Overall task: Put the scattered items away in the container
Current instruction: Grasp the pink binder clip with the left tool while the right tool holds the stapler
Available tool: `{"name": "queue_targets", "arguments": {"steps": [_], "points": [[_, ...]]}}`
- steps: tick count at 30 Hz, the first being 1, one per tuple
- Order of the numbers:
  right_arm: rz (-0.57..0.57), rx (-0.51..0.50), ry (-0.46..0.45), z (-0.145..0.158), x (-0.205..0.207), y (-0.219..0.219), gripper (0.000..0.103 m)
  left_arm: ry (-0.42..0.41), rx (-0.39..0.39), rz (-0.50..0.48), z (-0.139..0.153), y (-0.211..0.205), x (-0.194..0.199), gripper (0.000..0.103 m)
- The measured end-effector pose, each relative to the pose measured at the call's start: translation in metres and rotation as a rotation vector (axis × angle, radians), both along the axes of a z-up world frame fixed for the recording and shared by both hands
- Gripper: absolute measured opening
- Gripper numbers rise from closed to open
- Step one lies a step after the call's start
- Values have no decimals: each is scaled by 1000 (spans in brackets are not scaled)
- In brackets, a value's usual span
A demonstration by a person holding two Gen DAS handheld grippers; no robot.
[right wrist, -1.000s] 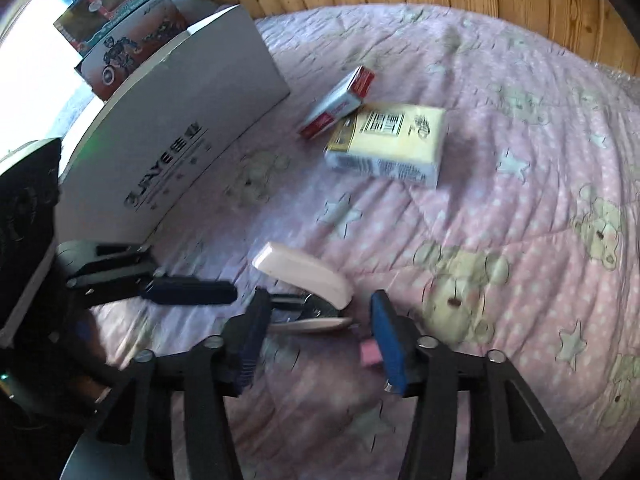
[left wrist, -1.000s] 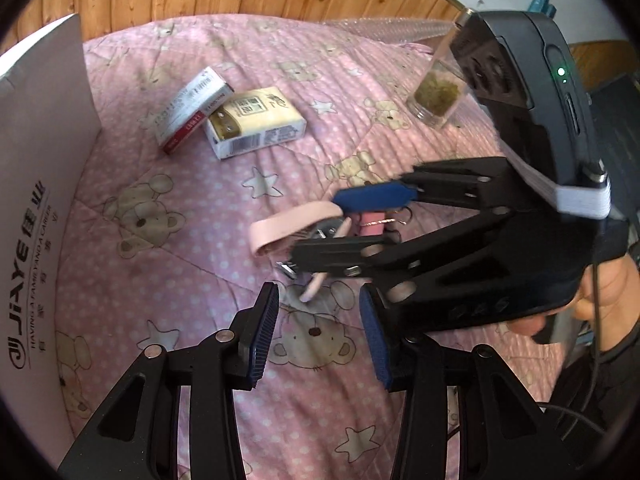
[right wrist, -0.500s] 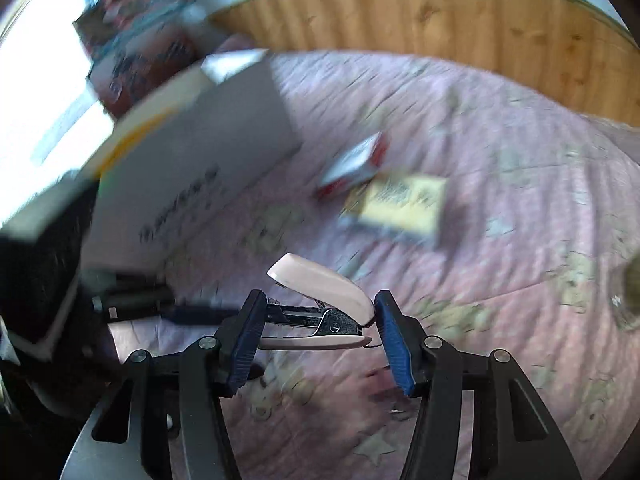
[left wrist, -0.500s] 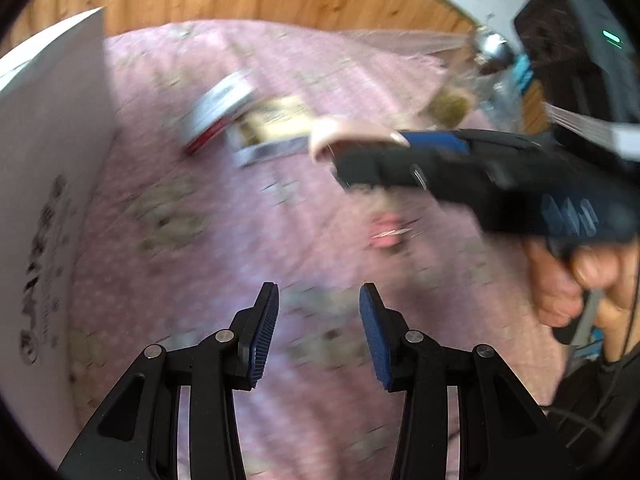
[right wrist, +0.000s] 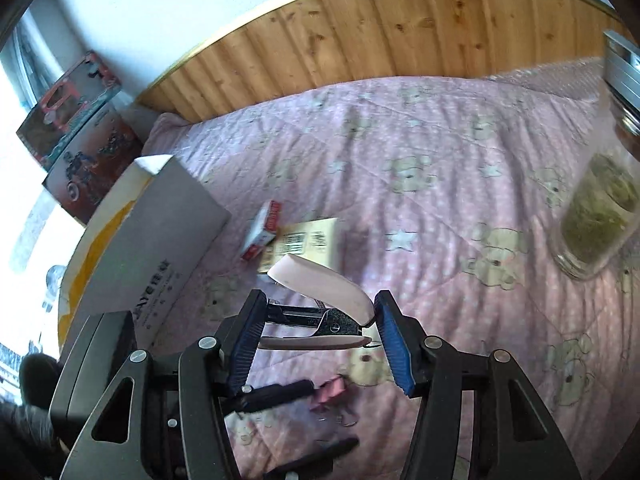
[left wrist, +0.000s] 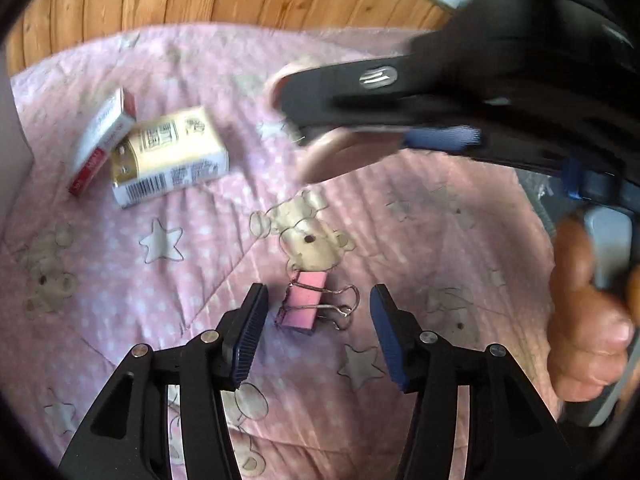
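Since a second ago the right claw [right wrist: 318,334] has lifted the pink stapler [right wrist: 320,304] clear of the bed [right wrist: 440,168] and now carries it in the air, clamped between both pads, its long axis running crosswise from pad to pad with the lid tilted up toward the left. The left claw [left wrist: 318,332] has dropped over the pink binder clip [left wrist: 310,306], which lies on the quilt low in the middle of the left view; that claw stands wide open and holds nothing, with the clip between the pads but touching neither. The coming move, I would judge, turns on the white box [right wrist: 160,248]: it sits to the left in the right view, well apart from the stapler, open top facing up. Only the right view shows the box's yellow inside and the glass jar [right wrist: 596,216] at the far right. The left view alone shows the clip's wire handles pointing right, and gives a clearer look at the cream carton [left wrist: 170,160] and red-and-white packet [left wrist: 102,140] touching each other in the upper left.
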State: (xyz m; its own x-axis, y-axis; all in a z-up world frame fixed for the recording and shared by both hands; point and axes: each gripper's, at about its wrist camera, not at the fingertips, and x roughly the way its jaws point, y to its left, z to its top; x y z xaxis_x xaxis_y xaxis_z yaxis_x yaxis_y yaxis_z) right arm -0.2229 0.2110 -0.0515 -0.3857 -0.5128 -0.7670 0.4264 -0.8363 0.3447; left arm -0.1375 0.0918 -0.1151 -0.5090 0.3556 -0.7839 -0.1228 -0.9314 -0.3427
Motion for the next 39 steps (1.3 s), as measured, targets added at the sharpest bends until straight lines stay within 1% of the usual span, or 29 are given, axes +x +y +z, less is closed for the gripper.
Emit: {"name": "queue_targets", "arguments": {"steps": [3, 5, 6, 10, 19, 22, 23, 27, 30, 34, 39], "points": [[-22, -3, -2, -1, -2, 8, 57, 8, -26, -9, -5, 5, -1, 53], [-28, 5, 3, 0, -1, 8, 57, 13, -90, 4, -9, 8, 2, 24], [-34, 11, 3, 1, 0, 9, 57, 15, -107, 5, -9, 7, 3, 24], [-40, 1, -2, 0, 0, 9, 57, 11, -104, 12, -13, 4, 5, 20], [-23, -12, -8, 1, 2, 2, 57, 21, -122, 60, -10, -7, 18, 19], [-15, -16, -13, 0, 5, -1, 57, 29, -134, 70, -1, -18, 22, 19], [-9, -17, -13, 0, 6, -3, 57, 33, -138, 67, 7, -20, 21, 19], [8, -19, -8, 3, 13, -10, 57, 48, -144, 76, 22, -30, 35, 19], [19, -17, -3, 5, 19, -14, 57, 60, -145, 88, 46, -32, 45, 19], [33, -16, 2, 9, 29, -19, 57, 71, -150, 104, 61, -44, 57, 19], [49, -17, 13, 15, 40, -26, 57, 80, -159, 121, 73, -58, 69, 19]]}}
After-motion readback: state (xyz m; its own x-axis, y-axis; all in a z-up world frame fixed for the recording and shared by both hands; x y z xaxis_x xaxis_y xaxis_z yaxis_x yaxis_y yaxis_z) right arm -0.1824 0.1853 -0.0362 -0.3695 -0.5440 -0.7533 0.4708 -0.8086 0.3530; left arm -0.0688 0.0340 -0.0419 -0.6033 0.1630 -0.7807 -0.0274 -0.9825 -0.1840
